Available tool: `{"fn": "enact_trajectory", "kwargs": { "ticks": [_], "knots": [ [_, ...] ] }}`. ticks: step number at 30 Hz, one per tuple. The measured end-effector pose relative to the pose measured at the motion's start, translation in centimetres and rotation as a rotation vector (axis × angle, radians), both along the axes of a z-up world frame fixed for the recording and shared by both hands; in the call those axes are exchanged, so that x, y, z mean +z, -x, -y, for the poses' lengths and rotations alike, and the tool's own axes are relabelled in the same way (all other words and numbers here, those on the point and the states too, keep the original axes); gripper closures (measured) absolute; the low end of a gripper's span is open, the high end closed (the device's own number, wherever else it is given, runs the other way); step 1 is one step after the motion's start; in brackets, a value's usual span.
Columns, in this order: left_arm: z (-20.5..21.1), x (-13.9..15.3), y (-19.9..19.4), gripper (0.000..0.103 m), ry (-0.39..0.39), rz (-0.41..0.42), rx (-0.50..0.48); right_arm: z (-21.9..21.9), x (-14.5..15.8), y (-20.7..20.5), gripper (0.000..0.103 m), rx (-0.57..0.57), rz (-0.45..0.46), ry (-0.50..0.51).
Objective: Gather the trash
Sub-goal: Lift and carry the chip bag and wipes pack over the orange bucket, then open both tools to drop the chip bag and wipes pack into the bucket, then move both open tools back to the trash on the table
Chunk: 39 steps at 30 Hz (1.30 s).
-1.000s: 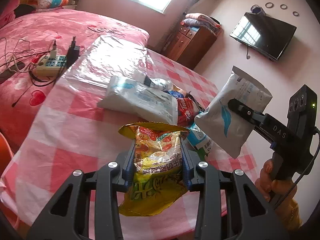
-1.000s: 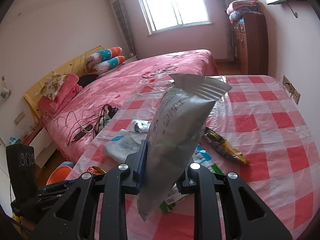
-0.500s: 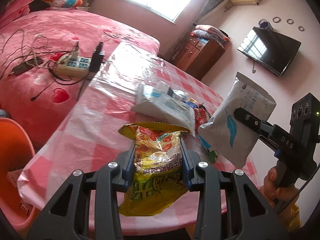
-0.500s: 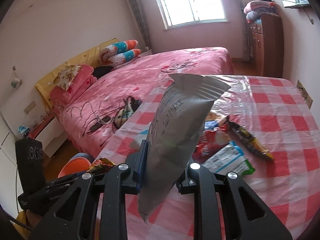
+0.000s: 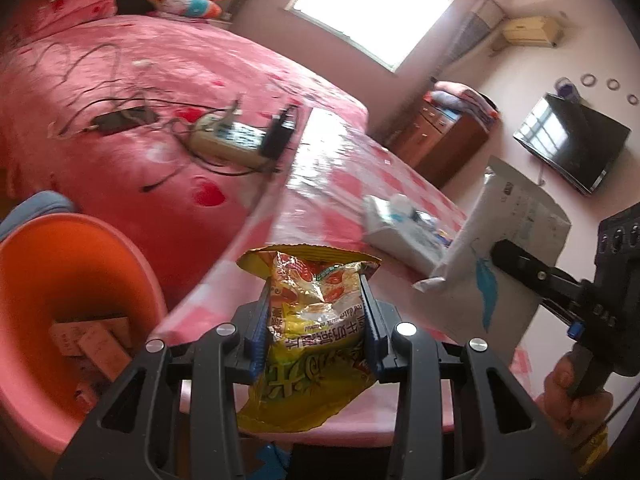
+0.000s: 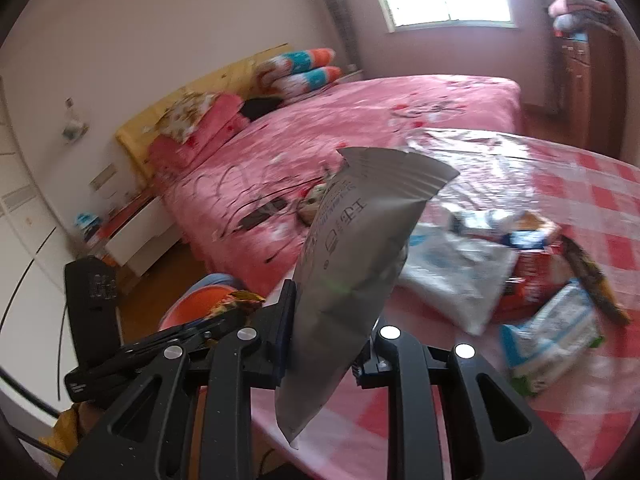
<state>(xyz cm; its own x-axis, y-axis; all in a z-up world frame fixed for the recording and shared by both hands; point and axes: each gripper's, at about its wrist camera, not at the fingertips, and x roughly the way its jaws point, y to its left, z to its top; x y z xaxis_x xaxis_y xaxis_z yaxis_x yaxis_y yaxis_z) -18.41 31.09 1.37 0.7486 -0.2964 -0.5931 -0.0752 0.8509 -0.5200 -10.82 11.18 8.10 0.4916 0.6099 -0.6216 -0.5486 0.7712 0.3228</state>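
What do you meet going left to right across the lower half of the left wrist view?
Orange plastic bin → yellow snack bag clamped in the left gripper → white pouch with a blue feather → hand.

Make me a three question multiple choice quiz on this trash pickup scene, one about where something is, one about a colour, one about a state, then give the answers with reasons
1. Where is the power strip?
A. On the bed
B. In the bin
C. On the wall under the television

2. What colour is the bin beside the table?
A. Green
B. Orange
C. White

3. What state is the left tool in?
A. Open and empty
B. Shut on the yellow snack bag
C. Shut on a bottle

Answers:
1. A, the strip and its tangled cables lie on the pink bedspread next to the table edge.
2. B, its rim and inside wall are orange in the left wrist view.
3. B, the yellow snack bag is pinched between both pads, while the right tool is shut on a white pouch.
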Motion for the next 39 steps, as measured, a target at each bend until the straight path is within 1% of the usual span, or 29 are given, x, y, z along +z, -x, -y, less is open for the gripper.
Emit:
{"fn": "enact_trajectory", "kwargs": {
  "ticks": [6, 12, 16, 23, 28, 29, 30, 31, 32, 33, 34, 39],
  "knots": [
    [-3.8, -1.6, 1.3, 0.063, -0.013, -0.039, 0.094, -5.2, -0.4, 0.4, 0.078, 0.115, -0.008, 0.025],
    [-7.9, -3.3, 2.9, 0.063, -0.014, -0.079, 0.203, -10.8, -1.8, 0.8, 0.078, 0.229, -0.025, 0.061],
    [-10.6, -4.3, 4.0, 0.063, -0.013, -0.104, 0.273, -14.4, -2.7, 1.4, 0.080, 0.306, -0.029, 0.088],
    [-13.8, -6.0, 5.4, 0.063, -0.007, -0.144, 0.357, -19.6, -4.5, 2.0, 0.081, 0.387, -0.039, 0.124],
    [-14.9, -7.0, 5.6, 0.063, 0.001, -0.168, 0.389, -21.6, -5.6, 2.2, 0.081, 0.415, -0.035, 0.166],
    [-15.1, -7.2, 5.6, 0.061, 0.001, -0.176, 0.397, -22.0, -5.9, 2.3, 0.078, 0.414, -0.035, 0.179],
    [-15.2, -7.4, 5.6, 0.051, 0.002, -0.183, 0.402, -22.5, -6.2, 2.1, 0.075, 0.404, -0.036, 0.196],
    [-15.3, -7.5, 5.6, 0.036, 0.002, -0.187, 0.410, -22.5, -6.4, 2.0, 0.058, 0.400, -0.040, 0.200],
    [-15.3, -7.4, 5.6, 0.031, -0.005, -0.186, 0.425, -22.4, -6.5, 1.9, 0.036, 0.397, -0.047, 0.196],
    [-15.3, -7.4, 5.7, 0.024, -0.013, -0.184, 0.434, -22.0, -6.5, 1.8, 0.029, 0.389, -0.047, 0.184],
    [-15.3, -7.3, 5.7, 0.022, -0.024, -0.181, 0.437, -21.9, -6.5, 1.8, 0.022, 0.379, -0.041, 0.181],
    [-15.2, -7.5, 5.1, 0.020, -0.034, -0.201, 0.436, -20.8, -6.2, 1.2, 0.017, 0.330, -0.033, 0.187]
  ]
}}
